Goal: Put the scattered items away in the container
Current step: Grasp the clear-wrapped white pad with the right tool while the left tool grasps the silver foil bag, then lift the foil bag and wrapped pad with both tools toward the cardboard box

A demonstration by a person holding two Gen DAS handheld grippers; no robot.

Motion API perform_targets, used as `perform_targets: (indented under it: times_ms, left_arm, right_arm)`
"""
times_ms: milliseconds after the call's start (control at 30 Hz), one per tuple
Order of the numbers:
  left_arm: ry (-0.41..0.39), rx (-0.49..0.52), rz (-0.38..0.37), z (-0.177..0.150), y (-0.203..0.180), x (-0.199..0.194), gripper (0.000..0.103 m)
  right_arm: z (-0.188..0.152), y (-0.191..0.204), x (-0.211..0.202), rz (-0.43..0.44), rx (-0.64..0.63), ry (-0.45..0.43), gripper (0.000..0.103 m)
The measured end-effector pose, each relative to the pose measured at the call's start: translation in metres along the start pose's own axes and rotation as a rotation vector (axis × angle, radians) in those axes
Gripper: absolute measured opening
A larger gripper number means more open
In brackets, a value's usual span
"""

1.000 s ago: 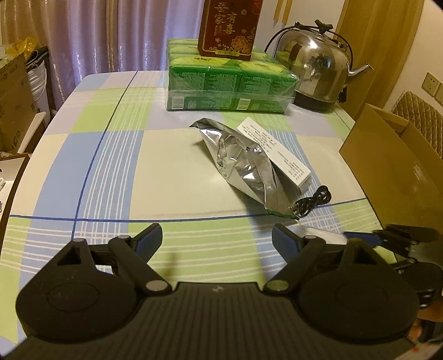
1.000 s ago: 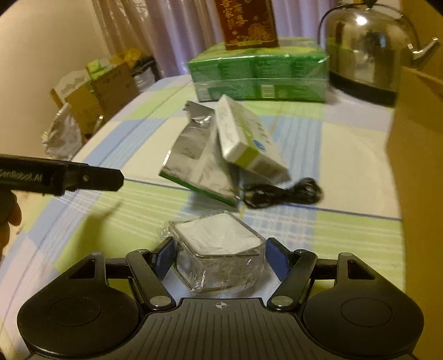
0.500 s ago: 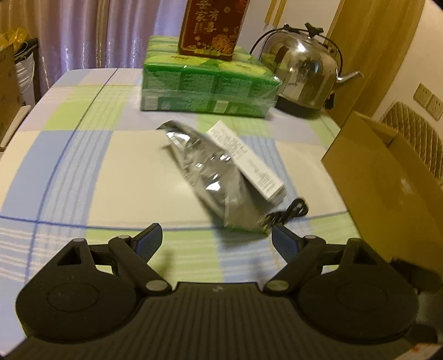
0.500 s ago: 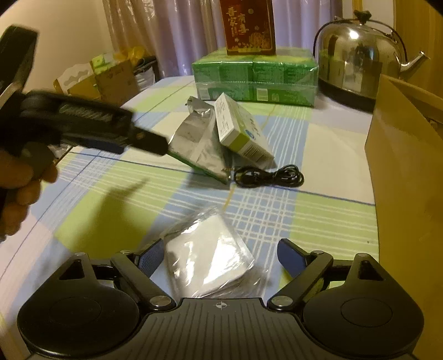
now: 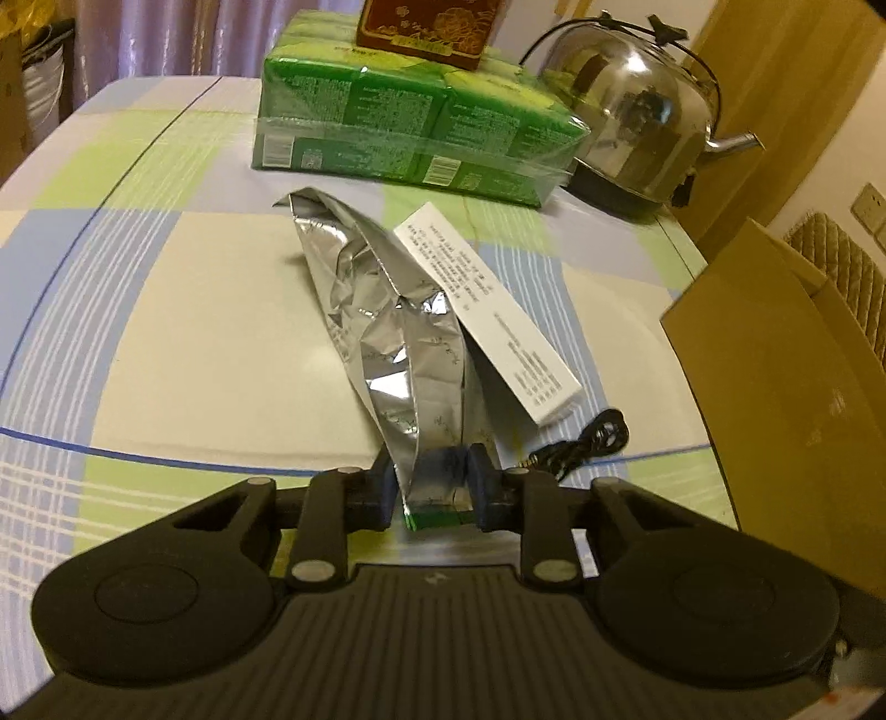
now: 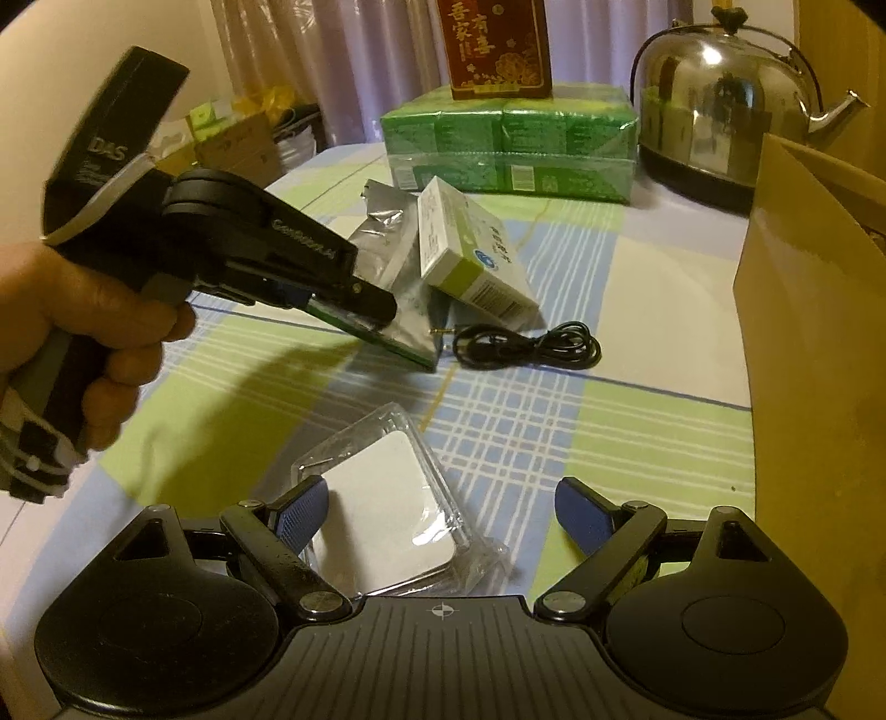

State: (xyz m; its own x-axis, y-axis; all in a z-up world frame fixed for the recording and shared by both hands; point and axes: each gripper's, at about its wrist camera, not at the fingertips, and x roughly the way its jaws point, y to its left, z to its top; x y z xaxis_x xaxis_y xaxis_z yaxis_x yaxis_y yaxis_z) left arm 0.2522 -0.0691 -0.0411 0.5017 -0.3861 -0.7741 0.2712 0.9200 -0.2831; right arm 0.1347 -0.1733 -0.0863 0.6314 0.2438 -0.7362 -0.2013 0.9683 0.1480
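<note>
Covering table, checked cloth [image 5: 166, 343]; left tongs [image 5: 432, 493] clamp foil bag [image 5: 382, 332]; right tongs [image 6: 443, 509] spread.

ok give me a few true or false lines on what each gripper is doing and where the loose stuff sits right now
1. The left gripper is shut on the foil bag. True.
2. The right gripper is clamped on the clear plastic packet. False: its jaws stand open around the packet.
3. The white box leans on the foil bag. True.
4. The black cable lies inside the cardboard box. False: it lies on the tablecloth beside the bag.
5. A red box stands on the green pack. True.
</note>
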Motion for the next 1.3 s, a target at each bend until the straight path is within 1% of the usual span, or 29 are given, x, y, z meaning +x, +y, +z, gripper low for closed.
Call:
perform_targets:
  times_ms: [67,167,233,433,500,567,600,633,667,733,767,833,900,967,1000,1067,1167,1300]
  left_arm:
    - [0.006,0.045,0.011,-0.003,-0.002,-0.011,0.014]
    - [0.014,0.141,0.036,-0.013,-0.002,-0.035,0.008]
    - [0.033,0.182,0.047,-0.023,0.003,-0.049,0.006]
    - [0.071,0.224,0.088,-0.054,0.029,-0.087,0.005]
    - [0.100,0.243,0.076,-0.060,0.034,-0.097,0.006]
    - [0.110,0.254,0.090,-0.060,0.038,-0.105,0.012]
    - [0.099,0.256,0.098,-0.058,0.039,-0.109,0.017]
    - [0.079,0.244,0.106,-0.054,0.041,-0.112,0.029]
    - [0.058,0.229,0.112,-0.050,0.042,-0.115,0.038]
    - [0.029,0.223,0.121,-0.042,0.042,-0.118,0.040]
    - [0.019,0.228,0.123,-0.039,0.041,-0.117,0.044]
    - [0.012,0.247,0.123,-0.035,0.038,-0.114,0.052]
    - [0.013,0.263,0.121,-0.033,0.034,-0.105,0.054]
    - [0.025,0.272,0.124,-0.033,0.032,-0.094,0.069]
    - [0.028,0.278,0.128,-0.033,0.032,-0.088,0.070]
    - [0.045,0.279,0.123,-0.030,0.033,-0.075,0.071]
    - [0.076,0.249,0.108,-0.023,0.039,-0.056,0.071]
    - [0.103,0.195,0.087,-0.014,0.044,-0.040,0.071]
  right_arm:
    - [0.001,0.000,0.001,0.010,-0.002,0.007,0.086]
    - [0.000,0.003,0.001,0.023,-0.008,0.019,0.086]
    - [-0.001,0.005,0.000,0.032,-0.020,0.027,0.086]
    - [-0.004,0.019,0.000,0.039,-0.059,0.038,0.086]
    - [-0.004,0.022,-0.001,0.032,-0.078,0.036,0.086]
    - [-0.004,0.024,0.001,0.024,-0.098,0.034,0.086]
    - [-0.005,0.025,0.002,0.015,-0.111,0.034,0.086]
    - [-0.005,0.025,0.004,0.010,-0.126,0.036,0.086]
    - [-0.005,0.026,0.005,0.005,-0.144,0.038,0.086]
    - [-0.007,0.029,0.010,-0.007,-0.194,0.047,0.086]
    - [-0.008,0.032,0.011,-0.014,-0.223,0.049,0.086]
    - [-0.010,0.036,0.014,-0.027,-0.270,0.050,0.086]
    - [-0.012,0.038,0.017,-0.037,-0.299,0.052,0.086]
    - [-0.012,0.040,0.019,-0.049,-0.318,0.061,0.086]
    - [-0.012,0.041,0.020,-0.055,-0.325,0.066,0.081]
    - [-0.011,0.041,0.021,-0.056,-0.320,0.073,0.064]
    - [-0.005,0.035,0.021,-0.049,-0.258,0.074,0.062]
    - [0.002,0.025,0.017,-0.038,-0.174,0.058,0.061]
